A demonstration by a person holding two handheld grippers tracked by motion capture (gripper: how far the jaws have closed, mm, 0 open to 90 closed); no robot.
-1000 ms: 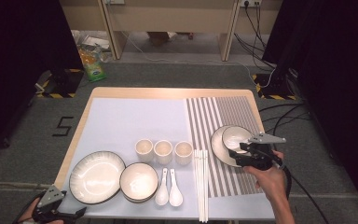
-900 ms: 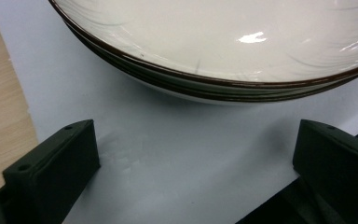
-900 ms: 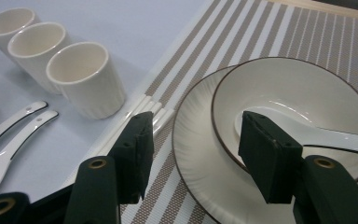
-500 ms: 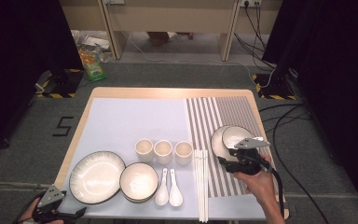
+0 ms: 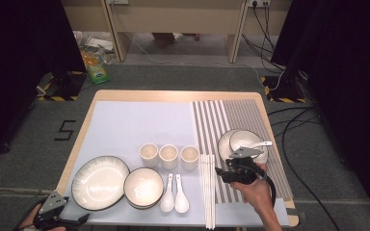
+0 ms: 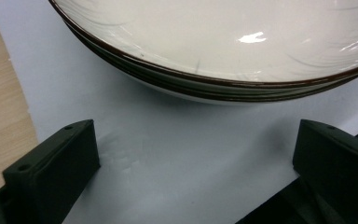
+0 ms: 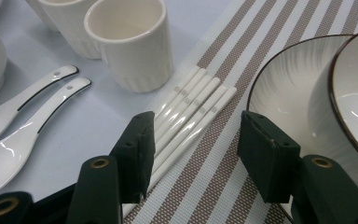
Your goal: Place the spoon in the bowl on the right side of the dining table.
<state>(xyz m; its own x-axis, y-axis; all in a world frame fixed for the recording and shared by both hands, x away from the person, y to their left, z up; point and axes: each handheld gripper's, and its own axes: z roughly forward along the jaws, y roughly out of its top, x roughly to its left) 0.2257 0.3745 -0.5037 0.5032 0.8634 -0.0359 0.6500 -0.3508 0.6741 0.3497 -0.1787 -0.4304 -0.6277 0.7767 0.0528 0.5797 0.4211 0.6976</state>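
Right gripper [image 5: 226, 173] hovers low over the striped grey placemat [image 5: 243, 115] near the worktop's [image 5: 173, 95] right side, with a narrow lane between the white ceramic chopsticks [image 5: 207, 185] and the stacked white dark-rimmed plate and bowl [image 5: 244, 140]. In the right gripper view its black fingers [image 7: 137, 154] stand apart, empty, nothing pressed; the chopsticks [image 7: 191, 116] lie bundled side by side just past the left finger, running away toward a ribbed white cup [image 7: 130, 42], while the plate's rim [image 7: 279, 93] curves beside the right finger. The right hand [image 5: 255, 192] reaches in from the bottom edge, gripper angled left and down. Left gripper [image 5: 53, 219] sits at the near left corner, fingers [image 6: 51, 163] wide open on bare pale mat, a broad white dark-rimmed plate [image 6: 223, 42] just ahead
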